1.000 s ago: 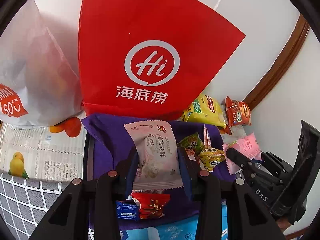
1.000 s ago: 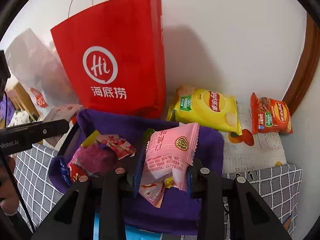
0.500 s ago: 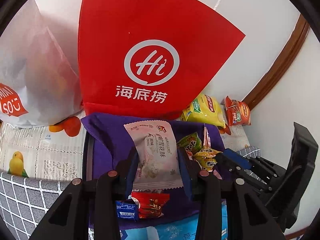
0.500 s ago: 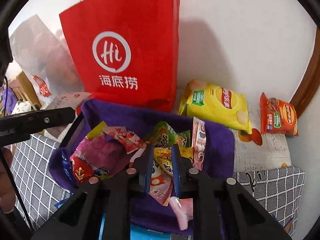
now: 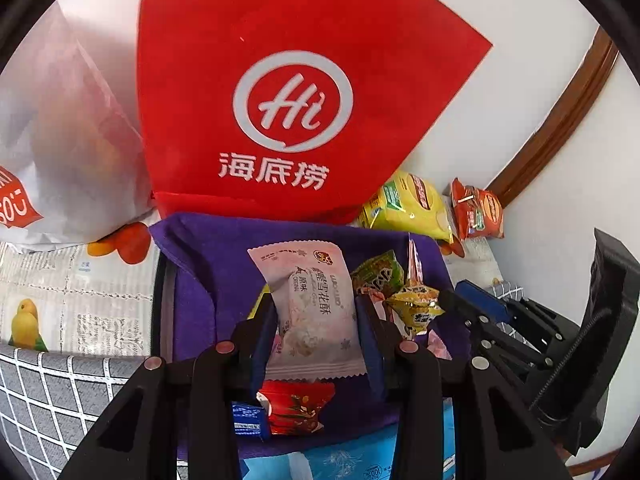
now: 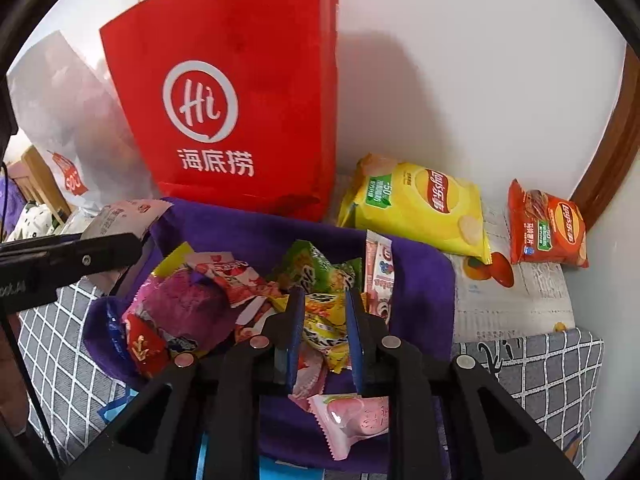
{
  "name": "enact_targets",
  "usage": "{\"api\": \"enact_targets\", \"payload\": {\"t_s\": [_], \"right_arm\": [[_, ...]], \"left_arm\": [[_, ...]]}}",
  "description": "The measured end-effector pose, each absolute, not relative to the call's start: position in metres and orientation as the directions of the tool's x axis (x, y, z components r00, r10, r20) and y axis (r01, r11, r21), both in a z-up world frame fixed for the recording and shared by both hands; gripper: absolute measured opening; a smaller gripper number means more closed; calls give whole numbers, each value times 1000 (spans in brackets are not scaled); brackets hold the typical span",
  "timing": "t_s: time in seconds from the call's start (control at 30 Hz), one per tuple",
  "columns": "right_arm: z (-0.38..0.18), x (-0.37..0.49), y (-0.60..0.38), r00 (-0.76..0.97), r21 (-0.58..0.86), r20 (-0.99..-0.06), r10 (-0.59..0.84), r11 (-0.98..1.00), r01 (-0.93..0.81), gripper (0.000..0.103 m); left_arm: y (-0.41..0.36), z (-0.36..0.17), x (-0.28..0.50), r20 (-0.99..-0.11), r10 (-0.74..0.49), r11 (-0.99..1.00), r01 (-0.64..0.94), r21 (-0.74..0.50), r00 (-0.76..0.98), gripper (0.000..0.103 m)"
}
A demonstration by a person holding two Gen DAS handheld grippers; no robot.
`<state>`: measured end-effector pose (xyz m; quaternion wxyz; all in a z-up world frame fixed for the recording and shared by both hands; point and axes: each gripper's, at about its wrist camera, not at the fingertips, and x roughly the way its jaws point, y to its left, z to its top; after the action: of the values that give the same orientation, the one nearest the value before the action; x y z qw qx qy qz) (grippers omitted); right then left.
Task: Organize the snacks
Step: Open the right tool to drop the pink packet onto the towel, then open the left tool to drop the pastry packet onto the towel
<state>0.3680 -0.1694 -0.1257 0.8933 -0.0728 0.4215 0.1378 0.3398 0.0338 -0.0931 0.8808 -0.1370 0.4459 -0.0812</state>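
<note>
Pale pink and crinkled, the flat plastic snack packet with dark print is sitting clamped between my left gripper fingers, which are pressing on its two side edges, narrowly parted. It is hanging over the purple fabric basket, just ahead of the fingertips. Further right, my right gripper is dipping into the same basket with its jaws nearly closed; a yellow foil candy wrapper is lying between the pads, though I cannot tell whether they are pinching it. Beyond the right fingers, a yellow chip bag is resting against the wall.
</note>
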Motion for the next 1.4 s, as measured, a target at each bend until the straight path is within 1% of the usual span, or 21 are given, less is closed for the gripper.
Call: {"api": "enact_targets", "payload": {"t_s": [0.17,0.33,0.43,0.53,0.77,1.27,1.37,1.4], "right_arm": [[-136,371,-166,585,-58,-798,146,947,-315,28],[-136,372,-171,577,-48,-803,146,950,-307,28],[-130,368,-173,587,-45,-796,149,952,-302,28],[-122,365,-176,605,-42,-781,155,954,-298,30],[-111,361,-178,625,-23,-762,170,957,-289,30],[-113,362,-173,618,-36,-770,160,956,-292,31],[-113,362,-173,617,-39,-771,158,955,-293,31],[-113,362,-172,617,-40,-771,157,955,-294,31]], "left_arm": [[23,-104,345,-788,-255,957,32,-288,560,38],[15,-112,348,-807,-260,958,40,-283,531,38],[14,-114,348,-815,-259,960,44,-277,519,38],[13,-116,349,-821,-251,962,40,-269,512,38],[13,-116,350,-825,-248,964,45,-263,507,38],[13,-121,353,-846,-235,968,34,-250,477,38],[13,-120,354,-848,-236,968,34,-250,474,43],[14,-120,354,-847,-236,967,32,-252,476,47]]}}
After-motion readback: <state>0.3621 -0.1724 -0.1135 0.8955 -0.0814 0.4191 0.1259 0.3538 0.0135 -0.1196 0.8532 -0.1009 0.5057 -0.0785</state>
